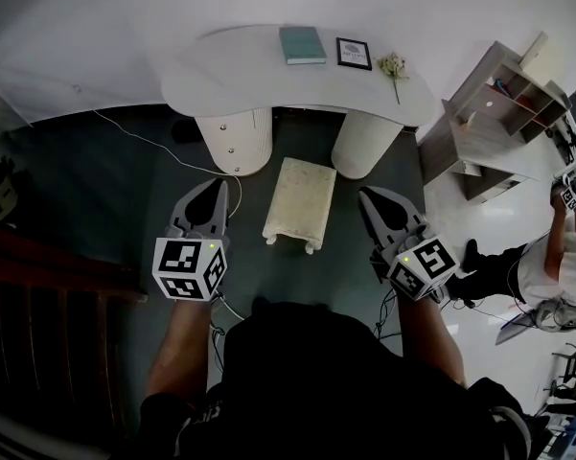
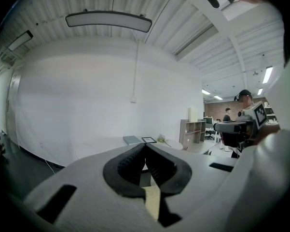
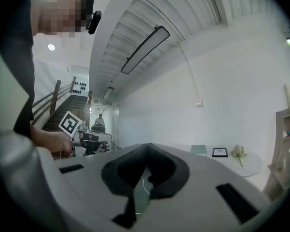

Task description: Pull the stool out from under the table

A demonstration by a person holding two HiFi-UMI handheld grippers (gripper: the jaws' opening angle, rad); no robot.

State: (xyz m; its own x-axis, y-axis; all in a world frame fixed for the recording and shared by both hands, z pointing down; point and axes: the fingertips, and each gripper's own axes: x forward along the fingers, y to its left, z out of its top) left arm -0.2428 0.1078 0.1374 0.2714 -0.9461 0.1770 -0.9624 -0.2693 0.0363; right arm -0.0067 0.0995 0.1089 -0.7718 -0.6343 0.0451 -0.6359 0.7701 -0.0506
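Cream stool [image 1: 300, 202] on the dark floor [image 1: 125, 190], far end between the two round legs [image 1: 236, 142] of the white surface [image 1: 240, 70], near end out on open floor. Lies between the two grippers, touching neither.

Left gripper [image 1: 220, 186] just left of the stool, jaws closed tight with nothing between them, pointing toward the surface. Right gripper [image 1: 367, 195] just right of the stool, likewise closed and empty.

On the surface: teal book [image 1: 302, 45], small framed picture [image 1: 354, 54] just beside it, pale flower [image 1: 395, 67] near the right end.

Thin white cable [image 1: 153, 147] across the floor at left, running toward the left leg. Wooden shelf unit [image 1: 489, 113] off to the right of the surface, and another person [image 1: 556, 257] at the right edge of the head view, well apart from the stool.
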